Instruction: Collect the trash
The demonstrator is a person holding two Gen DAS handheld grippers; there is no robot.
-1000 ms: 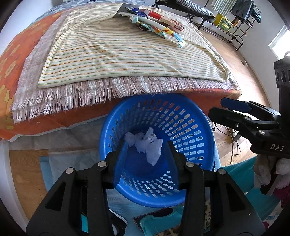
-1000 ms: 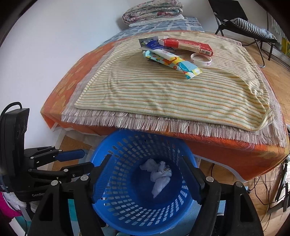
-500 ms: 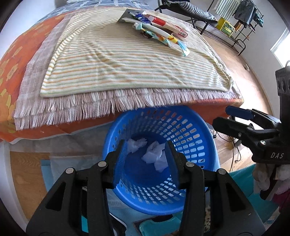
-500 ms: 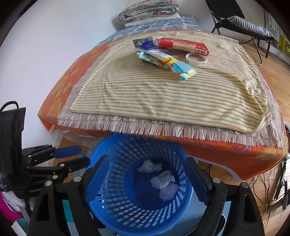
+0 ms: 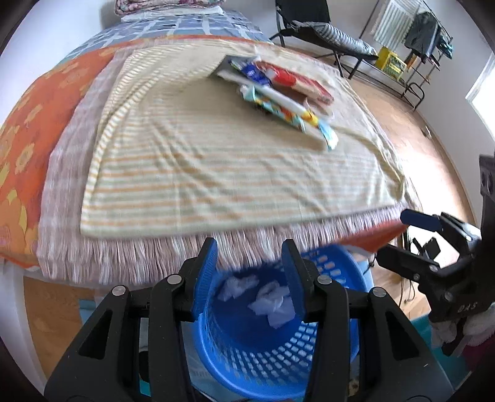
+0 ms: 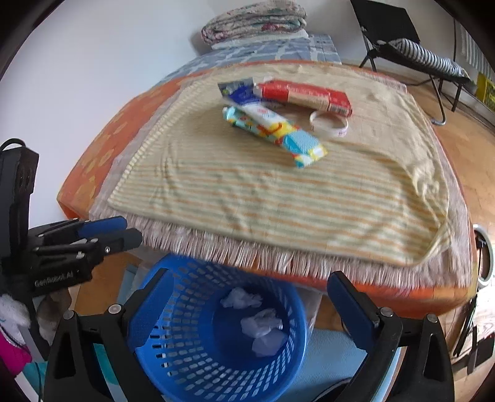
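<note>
1. Nearest, on the floor against the foot of the bed, stands the blue perforated basket. Three crumpled white tissues lie on its bottom, so part of the collecting looks done.
2. The right gripper hangs above the basket, tilted down and forward so its view takes in both basket and bed. Its fingers are spread wide, one on each side of the basket mouth, with nothing between them.
3. The left gripper hovers just beside it, over the near rim and pointing at the bed's fringed edge. Its fingers stand parted, a narrower gap than the right pair's, and empty.
4. Each gripper appears side-on in the other's camera, at the frame edge, level with the mattress edge.
5. Beyond the fringe lies a striped cloth spread over the orange bedcover; its near half is bare.
6. Further back on the cloth sits what I judge to be the remaining trash: a colourful patterned wrapper, a blue-and-white packet, a red box and a white tape ring, all clustered close together.
7. Both views are blurred, so finer detail is unclear.
8. Farthest off, folded blankets rest at the head of the bed.
</note>
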